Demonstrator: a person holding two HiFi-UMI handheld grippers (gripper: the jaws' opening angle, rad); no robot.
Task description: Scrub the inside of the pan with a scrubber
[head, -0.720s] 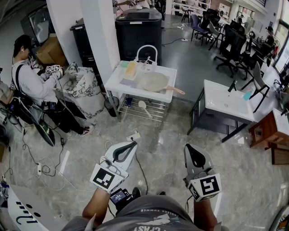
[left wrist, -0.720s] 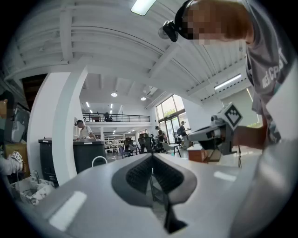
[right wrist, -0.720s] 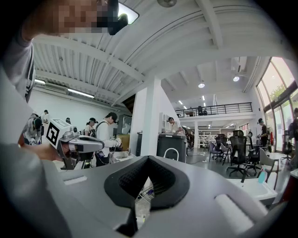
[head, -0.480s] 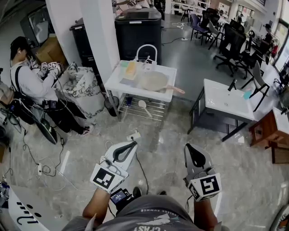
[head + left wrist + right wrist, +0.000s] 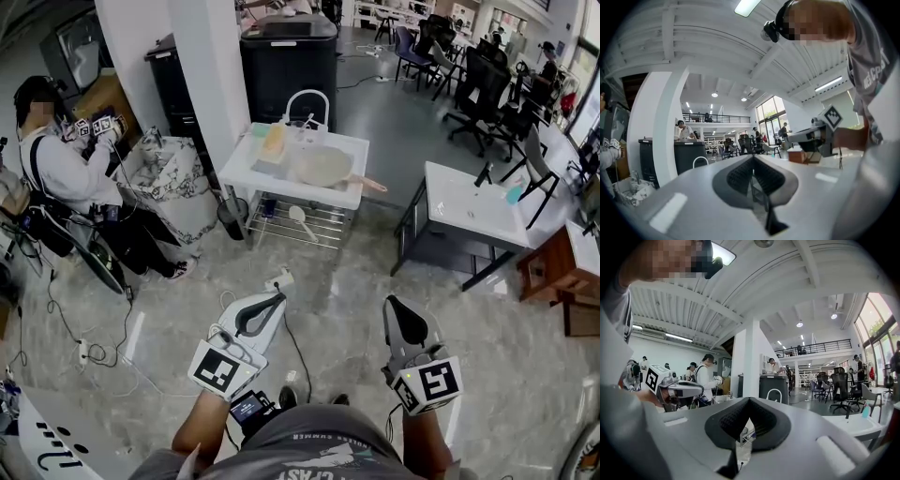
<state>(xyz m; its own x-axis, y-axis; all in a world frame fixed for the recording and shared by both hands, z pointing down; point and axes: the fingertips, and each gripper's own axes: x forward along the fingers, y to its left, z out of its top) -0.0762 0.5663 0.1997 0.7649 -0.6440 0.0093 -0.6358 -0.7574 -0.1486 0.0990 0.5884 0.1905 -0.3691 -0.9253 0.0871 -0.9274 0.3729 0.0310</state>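
Status: the task is not yet under way, and the step in hand is judged to be the approach. The left gripper (image 5: 278, 299) and the right gripper (image 5: 388, 304) are held low in front of the person, side by side and apart, over open floor. In the left gripper view the jaws are closed together with nothing between them. The right gripper view shows the same, pads meeting and empty. The pan (image 5: 320, 169) lies well ahead of both grippers and far out of reach on the white sink table (image 5: 289, 194), its handle (image 5: 368, 186) running off toward the right gripper's side. A yellow block (image 5: 272, 142) sits just beside the pan, on the left gripper's side. It may be the scrubber, but it is too small here to confirm. A power strip (image 5: 277, 279) with its cable lies on the floor just ahead of the left gripper. The next move calls for closing the distance to the table, clear of that cable. The scrubber should then be confirmed at close range and one gripper opened to take it, with the other free to steady the pan by its handle
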